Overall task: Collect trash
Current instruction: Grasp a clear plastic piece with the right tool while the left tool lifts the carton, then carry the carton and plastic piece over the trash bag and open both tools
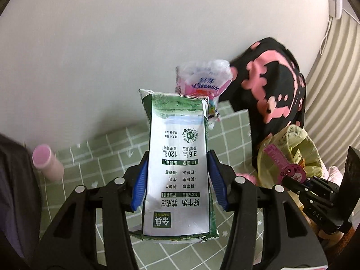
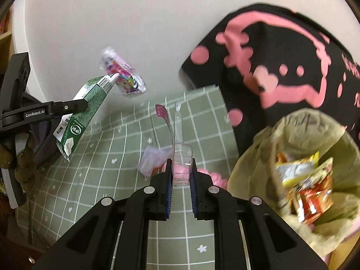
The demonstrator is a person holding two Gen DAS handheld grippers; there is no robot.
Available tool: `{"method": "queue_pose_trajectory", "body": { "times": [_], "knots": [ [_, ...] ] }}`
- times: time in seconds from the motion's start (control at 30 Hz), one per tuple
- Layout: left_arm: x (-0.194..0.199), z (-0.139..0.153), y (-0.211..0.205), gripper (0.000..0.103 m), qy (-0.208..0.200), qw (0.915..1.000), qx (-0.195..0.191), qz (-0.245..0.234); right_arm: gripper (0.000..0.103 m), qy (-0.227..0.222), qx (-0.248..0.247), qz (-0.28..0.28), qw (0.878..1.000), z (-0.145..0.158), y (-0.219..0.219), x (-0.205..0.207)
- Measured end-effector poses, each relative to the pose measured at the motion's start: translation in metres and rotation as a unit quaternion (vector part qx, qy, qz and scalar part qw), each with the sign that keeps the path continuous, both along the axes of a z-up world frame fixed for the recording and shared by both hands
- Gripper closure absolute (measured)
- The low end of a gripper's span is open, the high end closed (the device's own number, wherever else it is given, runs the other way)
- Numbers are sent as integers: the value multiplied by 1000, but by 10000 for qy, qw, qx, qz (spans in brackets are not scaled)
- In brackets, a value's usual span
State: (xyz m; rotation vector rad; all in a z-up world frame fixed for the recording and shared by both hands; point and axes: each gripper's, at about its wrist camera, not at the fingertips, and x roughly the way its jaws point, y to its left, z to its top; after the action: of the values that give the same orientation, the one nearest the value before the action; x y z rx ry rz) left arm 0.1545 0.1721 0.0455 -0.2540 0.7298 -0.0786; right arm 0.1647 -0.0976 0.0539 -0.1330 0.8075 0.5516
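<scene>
Above green checked cloth (image 1: 108, 148), both grippers carry trash.
Left wrist view: left gripper (image 1: 177, 181) pinches a milk carton (image 1: 177, 168) at centre; bin bag (image 1: 292, 153) at 3 o'clock. Right wrist view: right gripper (image 2: 181, 181) pinches clear blister packaging (image 2: 180, 153); bag of wrappers at 4 o'clock.

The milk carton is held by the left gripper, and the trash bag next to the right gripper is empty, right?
Not quite. The milk carton is in the left gripper, but the trash bag is not empty: the right wrist view shows crumpled wrappers inside it.
</scene>
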Motion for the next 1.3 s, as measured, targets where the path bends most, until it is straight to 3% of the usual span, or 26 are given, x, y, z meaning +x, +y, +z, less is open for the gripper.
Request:
{"method": "queue_pose_trajectory", "body": {
  "times": [0.4,0.67,1.03,1.13,1.3],
  "knots": [
    [18,35,-37,55,-444,9984,64,-359,89,-600,-75,-596,9964,44,-56,14],
    [43,49,-79,56,-609,9954,29,-738,89,-721,-133,-1211,9899,52,-113,35],
    [70,65,-173,55,-1095,9822,-606,-1398,89,-858,-197,-1952,9768,59,-192,33],
    [78,56,-218,55,-944,9763,-703,-1814,89,-859,-233,-2229,9708,60,-220,30],
    [87,28,-291,55,-445,9671,-492,-2454,89,-870,-266,-2607,9611,61,-260,27]
  ]
}}
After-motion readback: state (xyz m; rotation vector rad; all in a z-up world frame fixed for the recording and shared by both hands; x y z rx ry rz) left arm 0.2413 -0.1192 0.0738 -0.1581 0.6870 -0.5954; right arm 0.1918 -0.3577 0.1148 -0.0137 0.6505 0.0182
